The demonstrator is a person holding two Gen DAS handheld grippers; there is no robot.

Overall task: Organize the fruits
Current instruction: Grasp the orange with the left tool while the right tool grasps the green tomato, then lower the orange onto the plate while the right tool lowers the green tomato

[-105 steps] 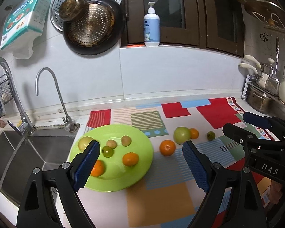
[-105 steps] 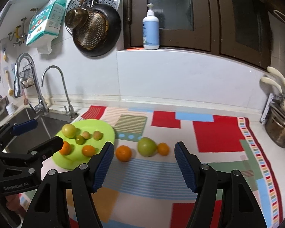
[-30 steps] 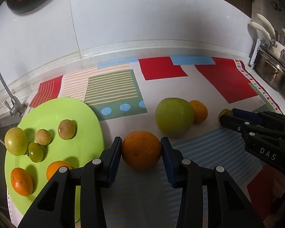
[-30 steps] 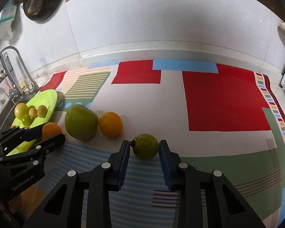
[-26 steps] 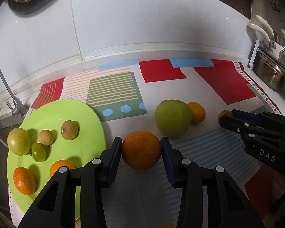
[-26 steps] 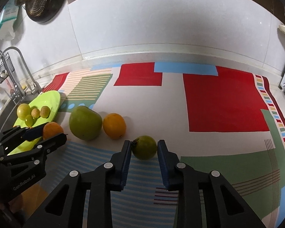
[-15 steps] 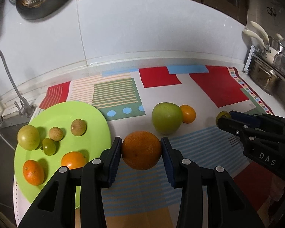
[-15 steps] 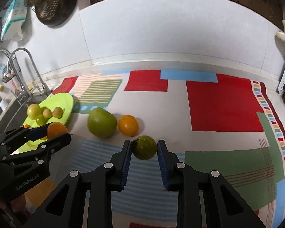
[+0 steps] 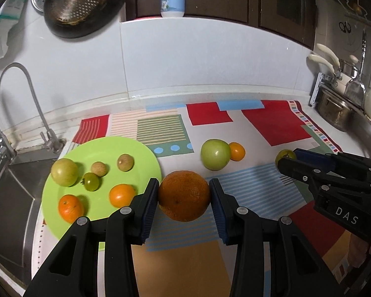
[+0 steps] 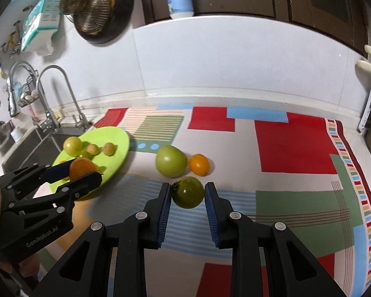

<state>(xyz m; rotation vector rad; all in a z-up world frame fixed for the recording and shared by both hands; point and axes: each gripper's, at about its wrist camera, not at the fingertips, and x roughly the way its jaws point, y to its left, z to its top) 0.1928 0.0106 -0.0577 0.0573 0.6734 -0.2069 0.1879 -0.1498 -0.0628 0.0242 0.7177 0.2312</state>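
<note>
Both grippers carry fruit toward the green plate.

Nearest, the left gripper (image 9: pixel 184 199) is clenched on a large orange (image 9: pixel 184 199), pads squeezing its sides so it hangs clear of the patterned mat (image 9: pixel 272 195), just right of the green plate (image 9: pixel 136 148) at its 3 o'clock edge, likely for an easy drop. The right gripper (image 10: pixel 187 194) grasps a small dark green tomato (image 10: pixel 187 192) the same way, above the mat. Farther off, toward 12 o'clock, a large green fruit (image 10: pixel 171 160) and a small orange (image 10: pixel 198 164) touch on the mat, seemingly still waiting. The plate holds six fruits already.
</note>
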